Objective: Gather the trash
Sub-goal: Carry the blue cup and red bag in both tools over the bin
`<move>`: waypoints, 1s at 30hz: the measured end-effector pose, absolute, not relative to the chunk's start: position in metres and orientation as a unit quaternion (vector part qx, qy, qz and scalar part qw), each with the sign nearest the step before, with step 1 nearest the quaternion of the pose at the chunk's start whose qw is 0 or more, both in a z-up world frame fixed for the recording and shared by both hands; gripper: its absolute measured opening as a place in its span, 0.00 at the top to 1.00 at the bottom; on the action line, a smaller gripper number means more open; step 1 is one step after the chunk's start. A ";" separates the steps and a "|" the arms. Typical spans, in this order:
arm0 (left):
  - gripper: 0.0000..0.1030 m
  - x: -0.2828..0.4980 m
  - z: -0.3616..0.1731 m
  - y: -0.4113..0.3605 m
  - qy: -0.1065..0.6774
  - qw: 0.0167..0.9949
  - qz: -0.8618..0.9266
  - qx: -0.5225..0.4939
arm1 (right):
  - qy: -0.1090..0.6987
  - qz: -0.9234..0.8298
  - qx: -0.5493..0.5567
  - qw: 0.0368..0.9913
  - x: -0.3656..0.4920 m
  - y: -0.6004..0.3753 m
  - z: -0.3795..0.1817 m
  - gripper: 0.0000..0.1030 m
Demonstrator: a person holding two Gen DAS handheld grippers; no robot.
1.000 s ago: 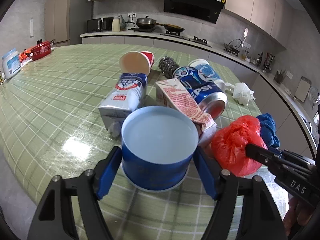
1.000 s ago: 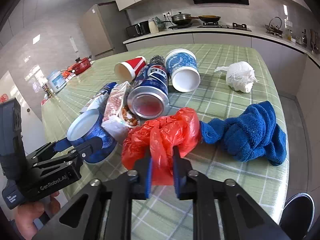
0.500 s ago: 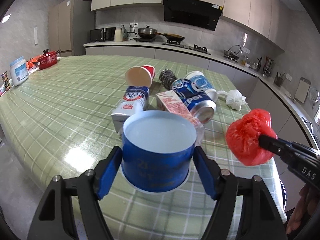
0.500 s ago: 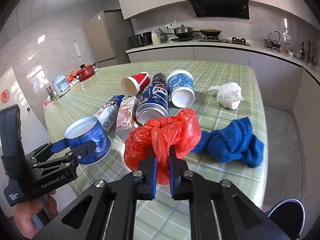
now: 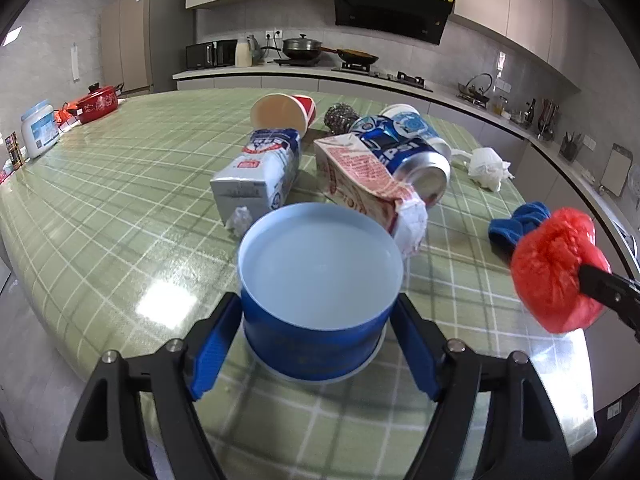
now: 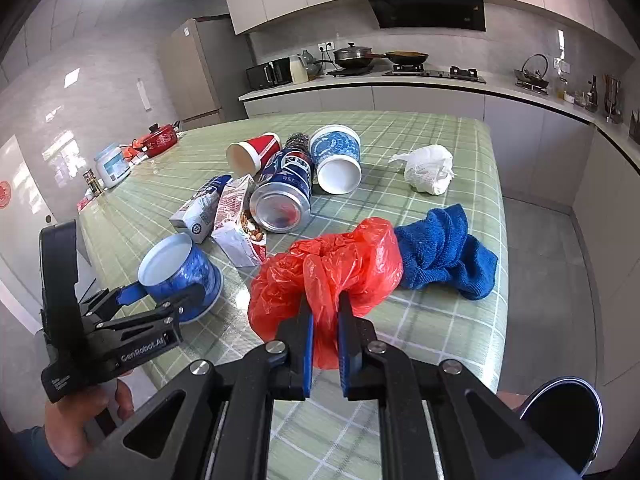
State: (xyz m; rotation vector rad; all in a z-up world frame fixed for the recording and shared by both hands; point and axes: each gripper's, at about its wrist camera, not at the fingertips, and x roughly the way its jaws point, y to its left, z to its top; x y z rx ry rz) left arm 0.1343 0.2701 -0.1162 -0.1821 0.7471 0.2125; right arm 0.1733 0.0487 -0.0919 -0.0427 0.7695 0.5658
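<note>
At the far left edge of the table (image 5: 120,208) stand a white jar (image 5: 39,128) and a red pot (image 5: 96,102). From there to the middle, the green checked cloth lies bare, the widest open stretch I have. The near edge curves round under my left gripper (image 5: 317,304).

Its jaws have just been opening. The upturned blue cup (image 5: 320,264) stands on the cloth between them, close to that near edge. The pads sit just beside its walls, and I see no squeeze on it.

Behind the cup the litter is packed tight. A blue-and-white milk carton (image 5: 260,172) lies on its side, with a red paper cup (image 5: 282,114) beyond it. Next come a red-printed carton (image 5: 356,172), a Pepsi can (image 5: 404,156) leaning against it, a steel scourer (image 5: 338,118) and a blue-patterned paper cup (image 6: 336,156) on its side. Little room is left between these pieces.

Further right a white crumpled wad (image 6: 428,170) sits alone with bare cloth around it. A blue towel (image 6: 440,256) lies near the table's right edge.

My right gripper (image 6: 324,312) is clamped together on the red plastic bag (image 6: 328,264), which bulges out past the fingertips, in front of the towel. Below right, off the table, is a dark round stool (image 6: 560,420) on open floor.
</note>
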 end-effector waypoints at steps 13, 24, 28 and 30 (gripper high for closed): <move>0.27 0.124 -0.095 0.264 0.332 0.936 0.089 -0.079 | 0.364 0.261 -0.019 0.894 0.170 0.042 -0.086 0.90; 0.27 0.118 -0.066 0.224 0.313 0.945 0.058 -0.069 | 0.351 0.241 -0.010 0.905 0.159 0.009 -0.071 0.90; 0.27 0.114 -0.060 0.202 0.310 0.948 0.046 -0.064 | 0.348 0.228 -0.003 0.910 0.155 -0.016 -0.067 0.90; 0.27 0.111 -0.058 0.189 0.309 0.948 0.038 -0.059 | 0.347 0.221 0.001 0.912 0.152 -0.030 -0.066 0.90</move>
